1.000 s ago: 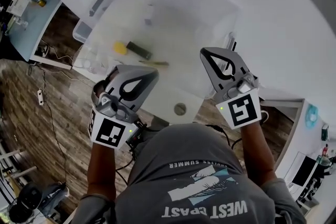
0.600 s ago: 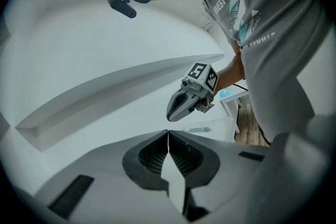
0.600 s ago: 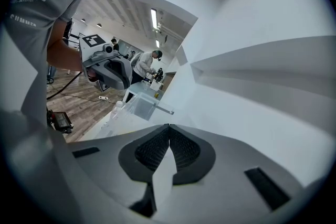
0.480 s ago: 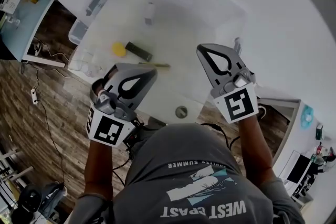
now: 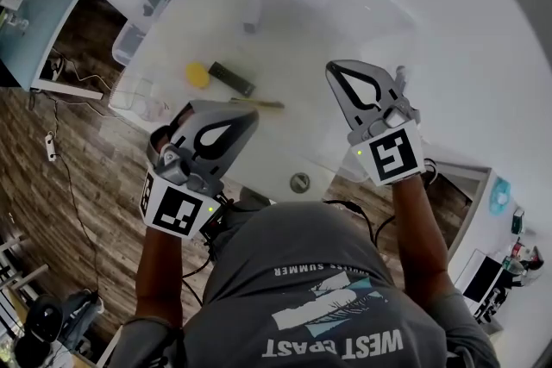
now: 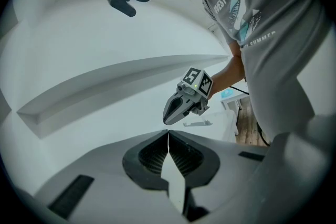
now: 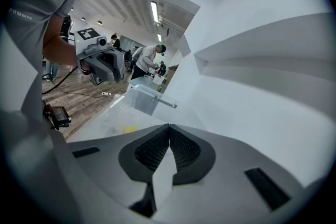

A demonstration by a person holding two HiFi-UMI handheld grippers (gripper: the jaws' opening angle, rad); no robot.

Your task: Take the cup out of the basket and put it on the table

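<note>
- Left hand-held gripper and right hand-held gripper have edged forward, short of the clear basket; both jaws together, empty.
- Cup not distinguishable, judged in basket; removal and placing on surface outstanding.

Hard white glare and fisheye bending in every view.

From the head view, the white table and the clear basket ahead of both sets of jaws are washed out, pale and low in contrast. Both gripper views curve strongly at the edges and fade into a dark round border. Up and left of the right gripper jaw tips, ceiling strip lights shine. Near the lens, the bodies of both this and the left gripper look soft, with dark shade in the ribbed hollows behind the tips.
</note>
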